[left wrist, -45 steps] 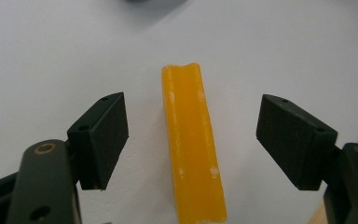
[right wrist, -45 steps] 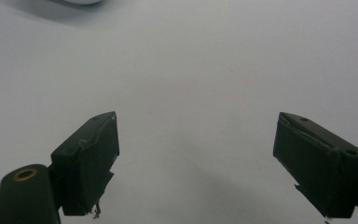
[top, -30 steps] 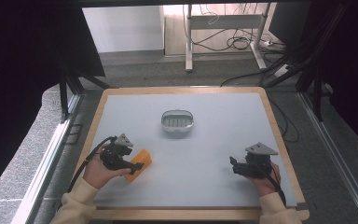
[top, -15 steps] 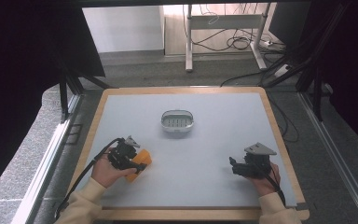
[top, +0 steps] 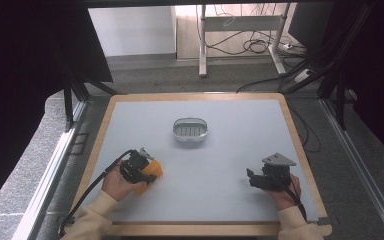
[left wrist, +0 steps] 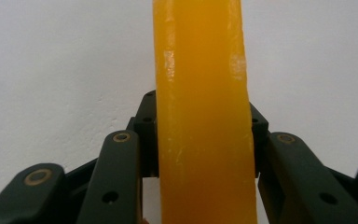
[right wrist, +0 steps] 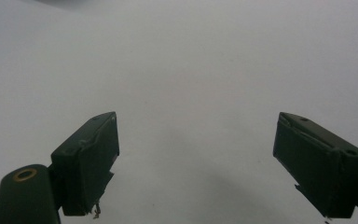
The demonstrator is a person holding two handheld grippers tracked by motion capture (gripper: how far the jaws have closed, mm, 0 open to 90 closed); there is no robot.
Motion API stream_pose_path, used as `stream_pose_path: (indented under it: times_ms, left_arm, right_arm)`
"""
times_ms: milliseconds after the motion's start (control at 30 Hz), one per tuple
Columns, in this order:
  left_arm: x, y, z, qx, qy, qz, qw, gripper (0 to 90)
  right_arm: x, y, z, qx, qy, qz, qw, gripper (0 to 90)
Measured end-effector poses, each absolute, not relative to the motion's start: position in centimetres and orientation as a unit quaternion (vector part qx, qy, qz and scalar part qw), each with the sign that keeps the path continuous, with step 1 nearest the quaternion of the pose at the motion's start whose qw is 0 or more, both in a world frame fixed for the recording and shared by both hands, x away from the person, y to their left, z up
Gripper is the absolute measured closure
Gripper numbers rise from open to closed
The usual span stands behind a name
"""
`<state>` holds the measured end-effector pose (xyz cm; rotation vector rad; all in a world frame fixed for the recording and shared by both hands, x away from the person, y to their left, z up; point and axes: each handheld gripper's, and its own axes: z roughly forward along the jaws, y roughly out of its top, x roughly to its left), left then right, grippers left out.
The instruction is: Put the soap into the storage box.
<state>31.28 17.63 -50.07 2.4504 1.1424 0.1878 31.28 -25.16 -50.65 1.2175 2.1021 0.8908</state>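
Soap bar [left wrist: 203, 116], a translucent orange block, lies at the table's [top: 230, 150] near left, now pinched between the left gripper's [top: 141, 169] jaws, which have just been closing onto it; it looks ready to lift toward the soap dish [top: 190, 129] farther off. Right gripper [top: 260, 179] rests near right, jaws wide, empty.

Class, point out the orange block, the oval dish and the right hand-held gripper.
orange block [left wrist: 203, 116]: left gripper view, its front face.
oval dish [top: 190, 136]: high view, its near rim.
right hand-held gripper [right wrist: 196, 163]: right gripper view, between its fingertips.
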Motion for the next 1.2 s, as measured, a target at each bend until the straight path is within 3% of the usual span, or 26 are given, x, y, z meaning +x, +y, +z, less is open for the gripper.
stream_pose_path:
  times_ms: [667, 1200]
  left_arm:
    - [30.8, 19.2, -48.1, 0.879, 0.4, 0.057, 0.252, 62.1]
    - [29.9, 19.7, -46.2, 0.877, 0.388, 0.079, 0.271, 62.1]
  right_arm:
    - [31.3, -25.2, -50.7, 0.452, 0.782, 0.33, 0.275, 14.8]
    - [31.3, -25.2, -50.7, 0.452, 0.782, 0.329, 0.275, 14.8]
